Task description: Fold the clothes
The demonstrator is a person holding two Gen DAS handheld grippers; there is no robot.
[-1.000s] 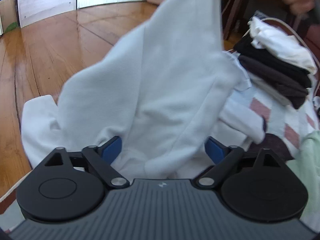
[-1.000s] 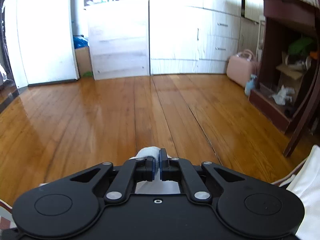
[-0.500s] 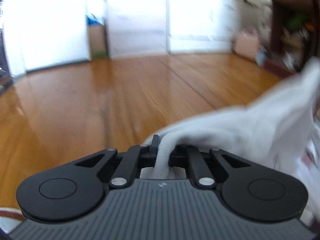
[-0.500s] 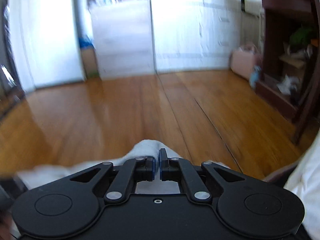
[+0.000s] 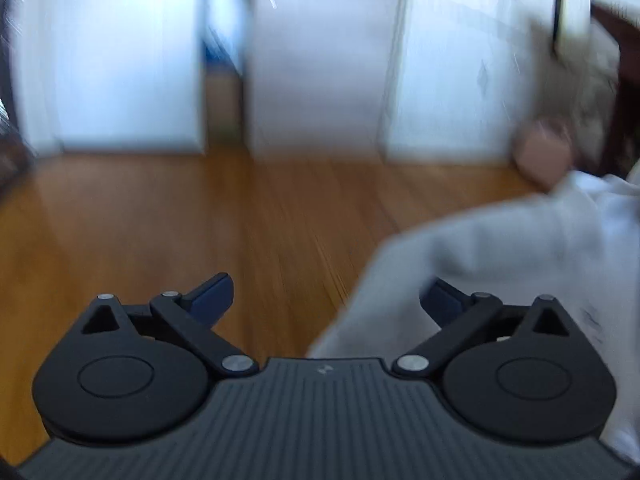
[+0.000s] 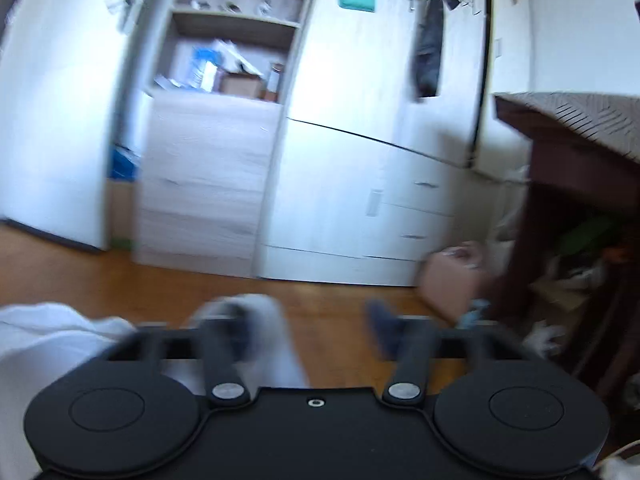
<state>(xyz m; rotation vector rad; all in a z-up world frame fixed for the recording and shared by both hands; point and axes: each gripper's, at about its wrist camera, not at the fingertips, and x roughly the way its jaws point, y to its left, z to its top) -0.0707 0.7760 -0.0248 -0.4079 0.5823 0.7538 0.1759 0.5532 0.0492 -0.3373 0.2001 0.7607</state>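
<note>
**Inspector:** Report the left black two-finger gripper [image 5: 326,300].

**Assistant:** Its jaws are opening and its blue-padded fingers [image 5: 212,294] stand wide apart. The white cotton garment [image 5: 500,248] lies loose to the right, draped over the right-hand finger and reaching down between the two. No pad presses on it. The frame is heavily blurred.

**Inspector:** And the right black two-finger gripper [image 6: 310,328]?

**Assistant:** Its jaws are opening too, fingers well apart. A fold of the same white garment [image 6: 276,340] hangs just beside the left-hand finger, inside the gap. Whether it touches that pad I cannot tell through the blur. More of the cloth is bunched at the lower left of that view.

**Inspector:** Surroundings?

**Assistant:** Brown wooden plank floor [image 5: 160,220] beneath both grippers, a white wardrobe with drawers [image 6: 340,184] ahead, a dark wooden table [image 6: 568,152] at right, and a pink bag [image 6: 452,276] on the floor near it.
</note>
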